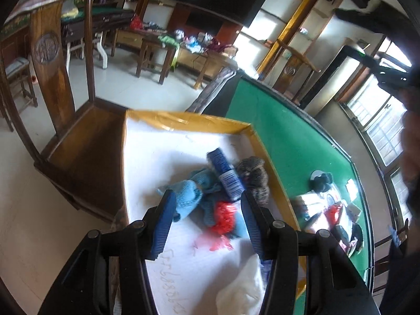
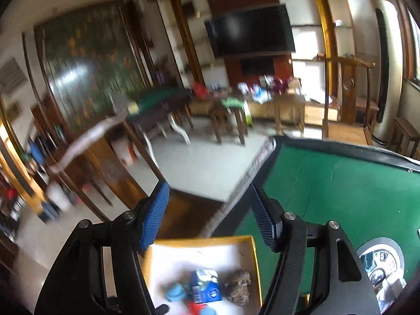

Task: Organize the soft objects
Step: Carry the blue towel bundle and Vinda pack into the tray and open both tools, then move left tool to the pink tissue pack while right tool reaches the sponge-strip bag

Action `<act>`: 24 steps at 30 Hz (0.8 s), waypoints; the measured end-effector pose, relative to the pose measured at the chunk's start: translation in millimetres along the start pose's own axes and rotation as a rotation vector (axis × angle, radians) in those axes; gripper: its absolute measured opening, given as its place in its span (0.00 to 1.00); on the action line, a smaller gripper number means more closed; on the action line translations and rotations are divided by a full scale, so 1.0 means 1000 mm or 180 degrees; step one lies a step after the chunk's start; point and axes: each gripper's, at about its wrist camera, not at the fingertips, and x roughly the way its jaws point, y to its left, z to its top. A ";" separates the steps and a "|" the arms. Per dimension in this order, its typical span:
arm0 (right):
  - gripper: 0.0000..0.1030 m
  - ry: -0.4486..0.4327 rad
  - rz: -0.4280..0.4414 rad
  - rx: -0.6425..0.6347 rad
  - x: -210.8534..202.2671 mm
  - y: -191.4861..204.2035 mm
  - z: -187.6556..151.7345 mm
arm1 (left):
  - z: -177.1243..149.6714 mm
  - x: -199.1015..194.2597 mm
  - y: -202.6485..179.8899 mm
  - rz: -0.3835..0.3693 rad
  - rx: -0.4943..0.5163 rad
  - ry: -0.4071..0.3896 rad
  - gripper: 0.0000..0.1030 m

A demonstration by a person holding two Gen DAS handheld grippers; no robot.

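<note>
A white box with a yellow taped rim [image 1: 189, 120] holds soft things: a light blue knitted piece [image 1: 187, 194], a blue tissue pack [image 1: 225, 174], a grey-brown knitted piece [image 1: 253, 173], a red plastic bag [image 1: 223, 218] and a white cloth [image 1: 241, 288]. My left gripper [image 1: 207, 220] is open and empty, just above the blue knit and red bag. My right gripper [image 2: 210, 215] is open and empty, higher up, over the box's far edge. The box [image 2: 202, 241], the tissue pack [image 2: 206, 286] and the grey-brown knit [image 2: 237, 286] show low in the right wrist view.
The box sits at the left edge of a green felt table [image 1: 288, 136]. A wooden chair [image 1: 78, 141] stands beside it on the left. A pile of small items [image 1: 328, 210] lies on the felt at right. A round dish [image 2: 378, 260] sits on the felt.
</note>
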 end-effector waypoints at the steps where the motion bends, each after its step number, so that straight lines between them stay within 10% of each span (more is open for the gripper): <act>1: 0.62 -0.0019 0.0076 0.0048 -0.012 -0.004 0.001 | 0.000 -0.006 -0.003 -0.0001 0.0024 -0.0036 0.50; 10: 0.66 0.0244 0.0027 0.0014 -0.119 -0.087 -0.088 | -0.013 -0.031 -0.066 -0.0270 0.0371 -0.0148 0.53; 24: 0.66 0.0110 -0.0250 0.1159 -0.223 -0.303 -0.267 | -0.079 0.055 -0.201 -0.0642 0.1089 0.0537 0.59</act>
